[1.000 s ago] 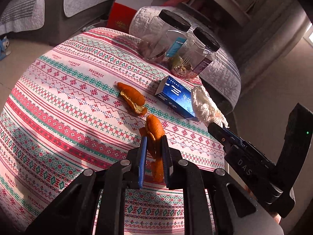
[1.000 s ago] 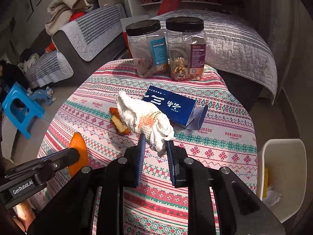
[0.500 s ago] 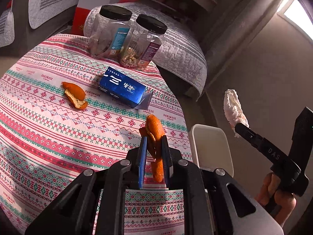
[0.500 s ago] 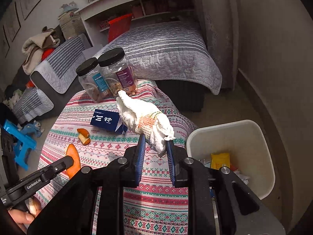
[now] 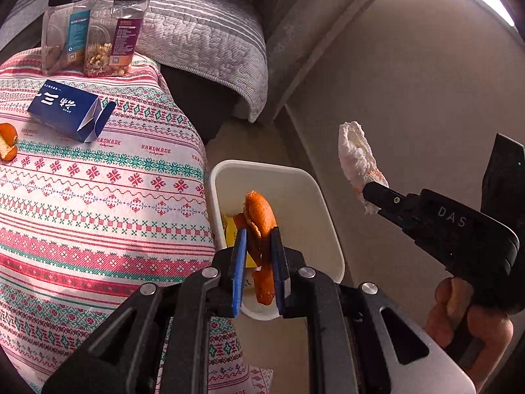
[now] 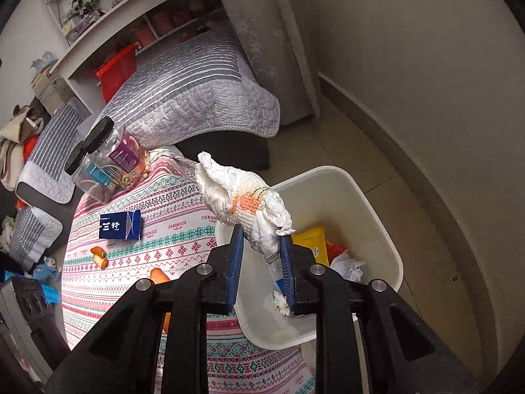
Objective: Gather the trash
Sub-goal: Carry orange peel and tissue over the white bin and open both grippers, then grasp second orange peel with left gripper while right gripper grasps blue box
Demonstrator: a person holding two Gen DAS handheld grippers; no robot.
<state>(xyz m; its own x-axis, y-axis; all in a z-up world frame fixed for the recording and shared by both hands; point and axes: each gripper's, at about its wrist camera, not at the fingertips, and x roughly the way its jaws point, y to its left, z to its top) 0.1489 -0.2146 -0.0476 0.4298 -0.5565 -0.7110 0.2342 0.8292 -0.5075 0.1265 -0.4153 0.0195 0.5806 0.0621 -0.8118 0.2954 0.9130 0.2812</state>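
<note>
My left gripper (image 5: 257,241) is shut on a curled orange peel (image 5: 261,220) and holds it over the white trash bin (image 5: 315,203) beside the table. My right gripper (image 6: 261,238) is shut on a crumpled white tissue (image 6: 239,197) with an orange stain, held above the near rim of the same bin (image 6: 370,210). The left wrist view shows that tissue (image 5: 356,157) clamped in the right gripper (image 5: 372,195), to the right of the bin. Inside the bin lie a yellow wrapper (image 6: 310,241) and crumpled paper (image 6: 347,264).
The round table (image 5: 98,203) wears a patterned cloth. On it lie an open blue carton (image 5: 70,110), another orange peel (image 5: 8,139) and two black-lidded clear jars (image 5: 95,29). A grey-quilted bed (image 6: 197,88) stands behind; a wall rises right of the bin.
Both grippers have swung right from over the table to the bin, each still gripping its load. The right gripper rolled as it went.
</note>
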